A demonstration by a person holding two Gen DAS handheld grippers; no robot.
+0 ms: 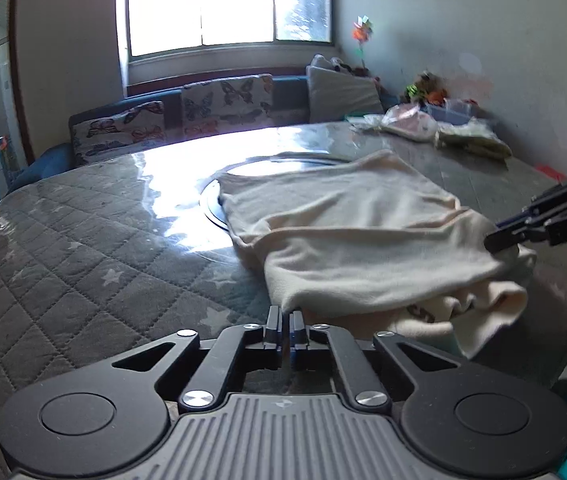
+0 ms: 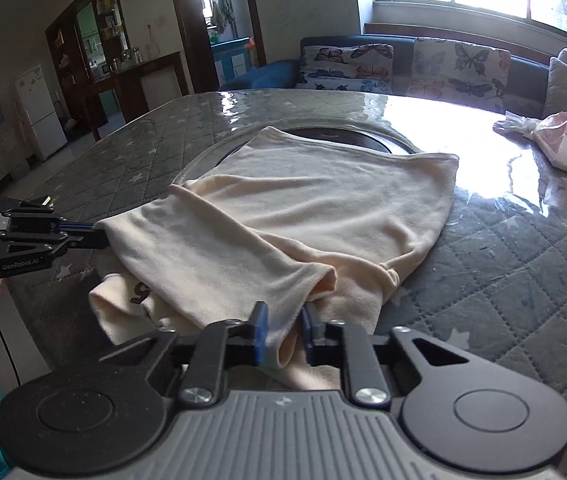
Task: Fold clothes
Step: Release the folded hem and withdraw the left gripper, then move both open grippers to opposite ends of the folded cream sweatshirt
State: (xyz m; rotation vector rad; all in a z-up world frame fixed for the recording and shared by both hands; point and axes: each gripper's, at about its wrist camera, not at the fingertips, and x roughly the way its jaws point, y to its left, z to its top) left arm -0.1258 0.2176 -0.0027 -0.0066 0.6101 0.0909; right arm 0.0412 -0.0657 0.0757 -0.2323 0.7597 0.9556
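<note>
Nearest the left wrist camera, the left claw (image 1: pixel 286 320) has its two fingers drawn almost together, and the near hem corner of the cream garment (image 1: pixel 347 232) meets their tips, apparently pinched between them; the right wrist view shows the same claw (image 2: pixel 103 239) from the side, its tip meeting the cloth's left edge. The right claw (image 2: pixel 285 322) stands a little parted, with a bunched fold of the garment (image 2: pixel 283 216) lying between its blue-padded fingers; whether the pads press the cloth or only flank it cannot be told. From the left wrist view the right claw (image 1: pixel 495 242) touches the garment's far right edge. The garment lies on the table (image 1: pixel 83 240), which has a grey quilted cover printed with pale stars under a glossy clear sheet, and its far end rests over the round glass turntable (image 1: pixel 219 184) at the table's middle. One layer is folded over another, and the near edge droops off the table's rim, where a dark printed mark shows on the lower layer. At the table's far right corner sit plastic bags (image 1: pixel 407 122) with pale contents. Past the table runs a blue sofa with butterfly-print cushions (image 2: pixel 459 68) beneath a bright window (image 1: pixel 227 4). A white refrigerator (image 2: pixel 39 112) stands far to the left in the right wrist view.
</note>
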